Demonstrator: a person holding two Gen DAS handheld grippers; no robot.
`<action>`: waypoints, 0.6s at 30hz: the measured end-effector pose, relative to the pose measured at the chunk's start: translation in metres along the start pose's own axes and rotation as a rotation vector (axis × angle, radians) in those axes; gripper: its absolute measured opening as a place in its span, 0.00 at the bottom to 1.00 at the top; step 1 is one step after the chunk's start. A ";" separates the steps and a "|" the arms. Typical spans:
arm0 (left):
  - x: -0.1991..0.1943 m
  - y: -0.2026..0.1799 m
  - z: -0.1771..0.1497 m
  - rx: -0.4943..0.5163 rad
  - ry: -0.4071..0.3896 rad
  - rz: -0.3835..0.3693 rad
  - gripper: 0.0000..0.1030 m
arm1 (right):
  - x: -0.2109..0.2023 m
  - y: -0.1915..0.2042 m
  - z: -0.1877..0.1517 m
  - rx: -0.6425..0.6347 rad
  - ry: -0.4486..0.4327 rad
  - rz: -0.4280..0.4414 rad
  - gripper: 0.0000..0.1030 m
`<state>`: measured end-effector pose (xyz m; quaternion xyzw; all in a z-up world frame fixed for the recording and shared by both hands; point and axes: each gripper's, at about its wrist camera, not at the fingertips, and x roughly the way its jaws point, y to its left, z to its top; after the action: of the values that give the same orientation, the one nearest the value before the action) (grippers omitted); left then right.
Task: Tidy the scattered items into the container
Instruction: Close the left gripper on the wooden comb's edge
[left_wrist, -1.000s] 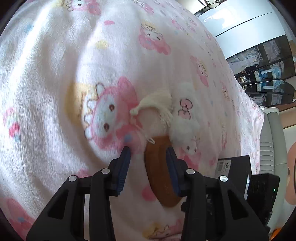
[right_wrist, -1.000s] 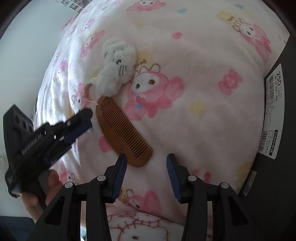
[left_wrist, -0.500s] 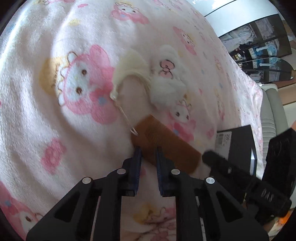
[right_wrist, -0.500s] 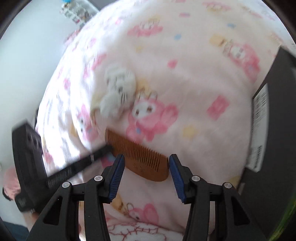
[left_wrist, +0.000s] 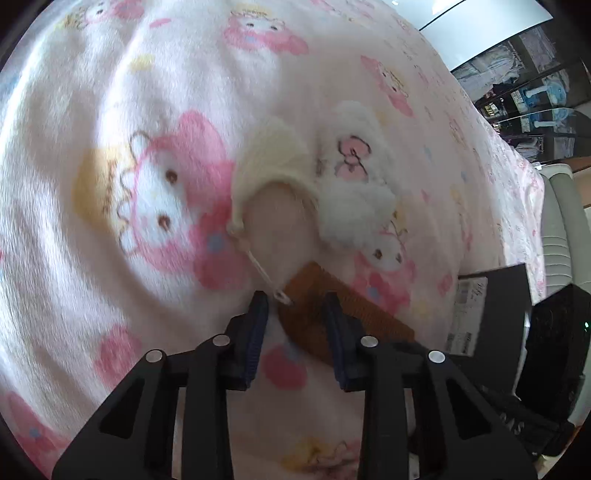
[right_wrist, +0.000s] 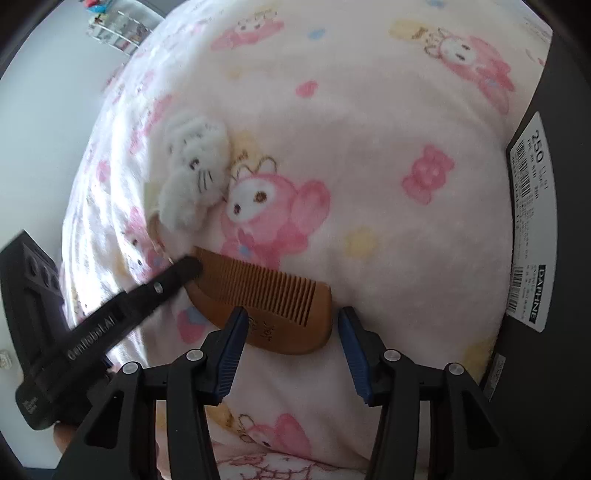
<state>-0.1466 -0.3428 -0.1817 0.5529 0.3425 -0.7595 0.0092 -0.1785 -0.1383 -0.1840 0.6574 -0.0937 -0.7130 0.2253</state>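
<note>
Wooden comb (right_wrist: 264, 310) — brown, fine-toothed, curved spine with small engraved marks, lying flat on the pink cartoon-print blanket (right_wrist: 369, 147). Right gripper (right_wrist: 290, 334) spread wide around its spine, not touching. Left gripper (left_wrist: 293, 314) partly parted at the comb's far end. White plush cat (right_wrist: 194, 166) at 11 o'clock. Left view alone shows its cream tassel (left_wrist: 273, 158); right view, the black box (right_wrist: 550, 229) label at 3 o'clock.

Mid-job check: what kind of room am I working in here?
Probably a bedroom: the wooden comb and white plush toy lie on a soft pink cartoon-print blanket, seemingly a bed, with a black shoebox alongside.
</note>
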 end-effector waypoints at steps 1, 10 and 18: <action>-0.007 -0.004 -0.007 0.014 0.002 -0.030 0.29 | -0.007 0.000 0.000 -0.003 -0.026 0.005 0.45; -0.010 0.003 0.019 0.030 -0.130 0.045 0.33 | -0.011 0.001 0.002 0.009 -0.044 -0.069 0.46; 0.011 0.012 0.020 0.028 -0.066 -0.032 0.24 | -0.011 0.002 -0.002 0.009 -0.037 -0.015 0.46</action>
<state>-0.1628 -0.3585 -0.1937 0.5222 0.3401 -0.7820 0.0008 -0.1762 -0.1347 -0.1736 0.6458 -0.0958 -0.7263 0.2151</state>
